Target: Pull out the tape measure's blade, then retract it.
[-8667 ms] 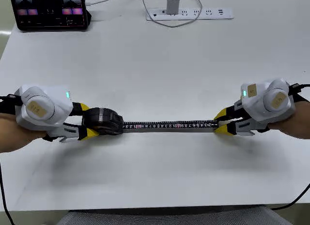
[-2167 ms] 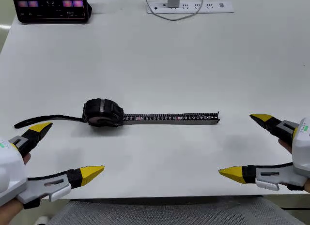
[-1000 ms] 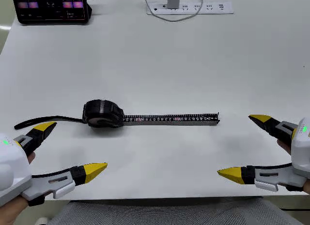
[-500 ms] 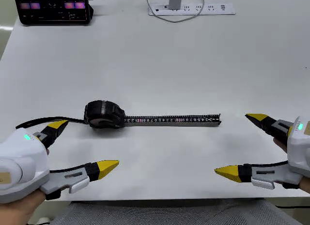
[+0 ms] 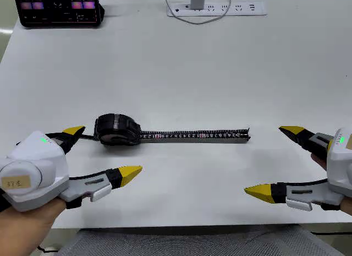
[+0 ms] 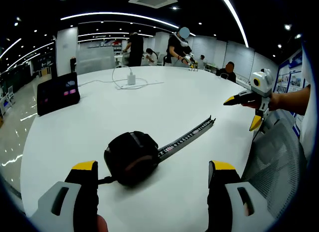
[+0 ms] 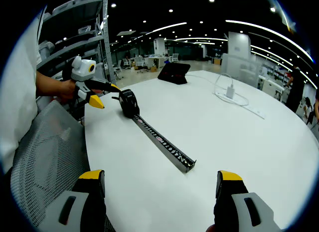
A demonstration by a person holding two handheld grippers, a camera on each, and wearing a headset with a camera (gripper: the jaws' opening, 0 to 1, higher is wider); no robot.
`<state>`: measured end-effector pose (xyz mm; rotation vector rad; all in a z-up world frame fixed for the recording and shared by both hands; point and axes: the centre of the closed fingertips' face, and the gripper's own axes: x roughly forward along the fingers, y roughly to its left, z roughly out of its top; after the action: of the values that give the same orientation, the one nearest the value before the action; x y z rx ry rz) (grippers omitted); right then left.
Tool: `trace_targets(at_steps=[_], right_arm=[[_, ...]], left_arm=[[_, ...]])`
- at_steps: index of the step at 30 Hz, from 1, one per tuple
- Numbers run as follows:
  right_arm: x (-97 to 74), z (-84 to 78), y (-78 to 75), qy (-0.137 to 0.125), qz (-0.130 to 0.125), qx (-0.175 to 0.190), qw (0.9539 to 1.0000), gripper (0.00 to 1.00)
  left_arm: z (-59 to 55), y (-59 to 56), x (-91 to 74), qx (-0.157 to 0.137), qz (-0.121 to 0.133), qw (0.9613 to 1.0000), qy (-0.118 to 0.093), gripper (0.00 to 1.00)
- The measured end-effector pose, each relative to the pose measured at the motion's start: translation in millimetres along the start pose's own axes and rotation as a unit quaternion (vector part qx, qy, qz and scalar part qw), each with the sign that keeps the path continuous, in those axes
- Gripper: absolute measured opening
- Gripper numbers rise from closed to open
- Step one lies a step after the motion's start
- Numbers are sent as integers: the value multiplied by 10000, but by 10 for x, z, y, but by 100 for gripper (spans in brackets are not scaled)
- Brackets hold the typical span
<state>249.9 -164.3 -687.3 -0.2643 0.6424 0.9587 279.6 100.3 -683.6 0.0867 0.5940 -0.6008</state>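
Observation:
A black tape measure case (image 5: 116,129) lies on the white table (image 5: 181,63), its dark blade (image 5: 193,135) drawn out flat to the right, ending at a hook (image 5: 248,134). A black strap trails left from the case. My left gripper (image 5: 104,151) is open just left of and in front of the case, which sits between its yellow fingertips (image 6: 83,166) in the left gripper view, case (image 6: 132,157) ahead. My right gripper (image 5: 274,161) is open, to the right of the blade's end (image 7: 187,165), touching nothing.
A black tablet (image 5: 59,8) stands at the far left of the table. A white power strip (image 5: 215,8) with a plugged charger and cable lies at the far edge. The near table edge runs just below both grippers. People stand at the table's far end (image 6: 182,45).
My left gripper has moved up and to the right, closing in on the tape measure case. The right gripper has barely moved. Case and blade lie as before.

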Motion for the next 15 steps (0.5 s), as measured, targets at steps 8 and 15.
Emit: trace_targets(at_steps=[8,15], right_arm=[[12,1,-18,8,-1,-11,10000,91],[8,14,-42,-11,-34,-1,10000,91]], left_arm=[[-1,15,146,-91,23,10000,18,88],[-24,86,205,-224,66,9997,47,88]])
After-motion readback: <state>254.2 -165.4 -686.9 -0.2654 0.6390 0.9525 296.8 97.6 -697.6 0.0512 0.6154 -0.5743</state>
